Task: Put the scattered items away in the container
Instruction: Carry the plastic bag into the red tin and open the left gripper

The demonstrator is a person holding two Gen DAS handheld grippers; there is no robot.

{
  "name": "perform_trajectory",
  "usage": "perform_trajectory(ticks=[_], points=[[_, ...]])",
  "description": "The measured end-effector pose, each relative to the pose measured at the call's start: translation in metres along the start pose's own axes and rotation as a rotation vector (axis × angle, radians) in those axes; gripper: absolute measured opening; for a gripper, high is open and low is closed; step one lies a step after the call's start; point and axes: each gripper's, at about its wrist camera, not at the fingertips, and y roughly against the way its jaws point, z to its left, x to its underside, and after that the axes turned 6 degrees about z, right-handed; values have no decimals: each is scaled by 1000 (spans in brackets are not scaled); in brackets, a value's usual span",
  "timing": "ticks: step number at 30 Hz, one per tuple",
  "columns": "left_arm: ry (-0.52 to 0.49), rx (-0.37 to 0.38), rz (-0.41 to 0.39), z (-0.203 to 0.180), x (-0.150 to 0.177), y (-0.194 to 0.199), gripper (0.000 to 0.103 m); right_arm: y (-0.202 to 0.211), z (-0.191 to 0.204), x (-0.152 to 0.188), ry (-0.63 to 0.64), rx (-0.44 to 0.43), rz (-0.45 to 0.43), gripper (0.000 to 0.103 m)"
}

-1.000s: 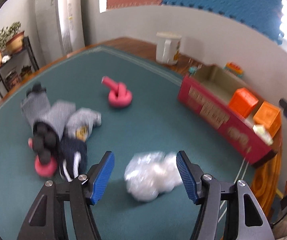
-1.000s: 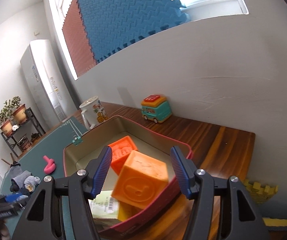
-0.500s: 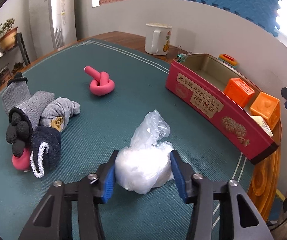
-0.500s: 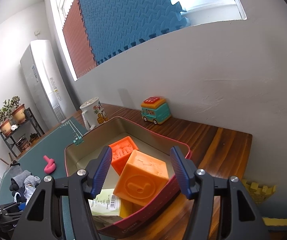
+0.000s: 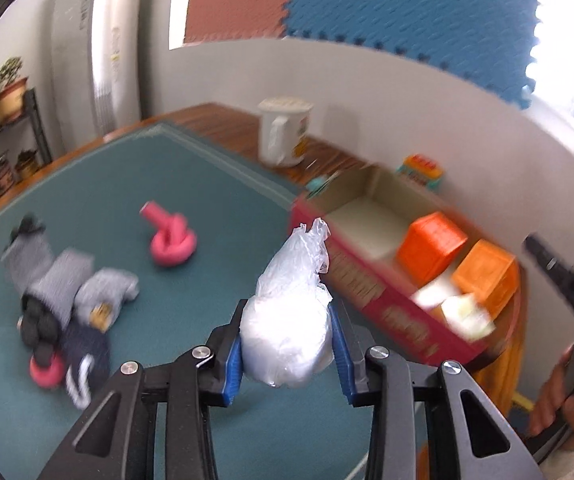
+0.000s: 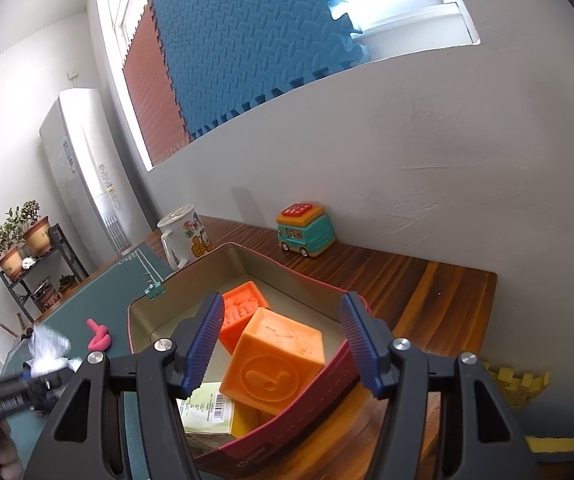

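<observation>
My left gripper (image 5: 287, 354) pinches a crumpled clear plastic bag (image 5: 289, 320) around its fat lower bulge, lifted above the green mat on the counter. It looks light, soft and slippery, so I judge a squeeze on the bulk safer than on the loose top. The red box (image 5: 387, 304) lies to the right, along the counter's edge, holding two orange blocks (image 6: 277, 362). My right gripper (image 6: 281, 346) hangs spread and empty over that box. Socks (image 5: 59, 292) and a pink knotted tube (image 5: 171, 238) remain on the mat.
</observation>
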Motion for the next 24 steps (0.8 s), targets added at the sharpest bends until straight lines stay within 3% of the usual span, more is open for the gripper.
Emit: perform_trajectory(ticks=[5,11,17,20,24], points=[[-70,56,-49,-38,-26,-2,39,1,-7,-2,-8,9,-2,65],[-82,108,-55,-61,-44,-25,40,1,-12,-2,-9,18,3,65],[-75,138,-32,-67,-47,-37,44,-3,-15,-2,-16,20,15,65],[-63,122,-36,-64,-46,-35,57,-5,-11,-1,-11,11,22,65],[-28,125,-49,-52,-45,-28,58,-5,-1,1,7,-6,26,65]])
